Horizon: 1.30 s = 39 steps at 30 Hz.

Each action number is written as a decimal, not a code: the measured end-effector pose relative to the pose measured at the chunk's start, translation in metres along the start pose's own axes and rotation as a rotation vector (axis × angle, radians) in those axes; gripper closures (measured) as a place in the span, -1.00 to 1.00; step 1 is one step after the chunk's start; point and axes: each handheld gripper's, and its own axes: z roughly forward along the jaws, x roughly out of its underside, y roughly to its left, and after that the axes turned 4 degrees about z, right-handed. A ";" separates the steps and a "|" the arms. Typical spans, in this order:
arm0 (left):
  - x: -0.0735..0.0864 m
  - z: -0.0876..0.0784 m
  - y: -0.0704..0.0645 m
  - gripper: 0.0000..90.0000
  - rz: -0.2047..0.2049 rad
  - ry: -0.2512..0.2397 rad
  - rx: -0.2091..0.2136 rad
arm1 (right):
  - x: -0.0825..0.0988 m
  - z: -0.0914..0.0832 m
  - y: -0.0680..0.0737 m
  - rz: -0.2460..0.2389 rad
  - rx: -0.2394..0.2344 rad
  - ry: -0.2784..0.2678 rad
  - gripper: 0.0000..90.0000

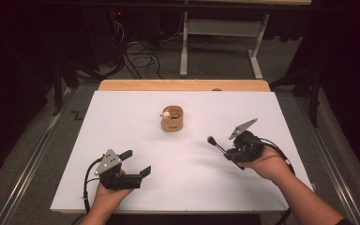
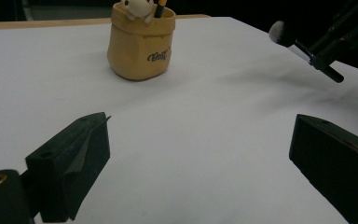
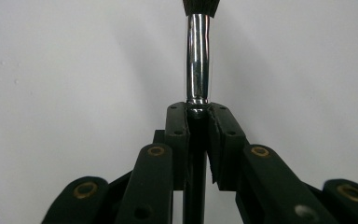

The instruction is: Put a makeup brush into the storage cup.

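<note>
A makeup brush (image 1: 215, 143) with a dark bristle head and a silver ferrule (image 3: 198, 56) is clamped in my right gripper (image 1: 228, 153), which is shut on its handle at the right of the white table. The brush points up and left, above the surface, and appears at the upper right of the left gripper view as brush (image 2: 289, 38). A tan pouch-shaped holder (image 1: 172, 119) stands upright at the middle back, with a small white figure and a pencil in it; holder (image 2: 141, 42). My left gripper (image 1: 138, 163) rests low at the front left, jaws wide open and empty.
The white table top (image 1: 122, 122) ends in a wooden strip (image 1: 183, 85) at the back. Beyond it lie a dark floor with cables (image 1: 140, 58) and a grey desk frame (image 1: 225, 28).
</note>
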 end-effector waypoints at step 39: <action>0.001 -0.003 0.002 -0.87 0.015 -0.020 -0.021 | 0.065 0.000 0.008 0.189 -0.017 -0.668 0.78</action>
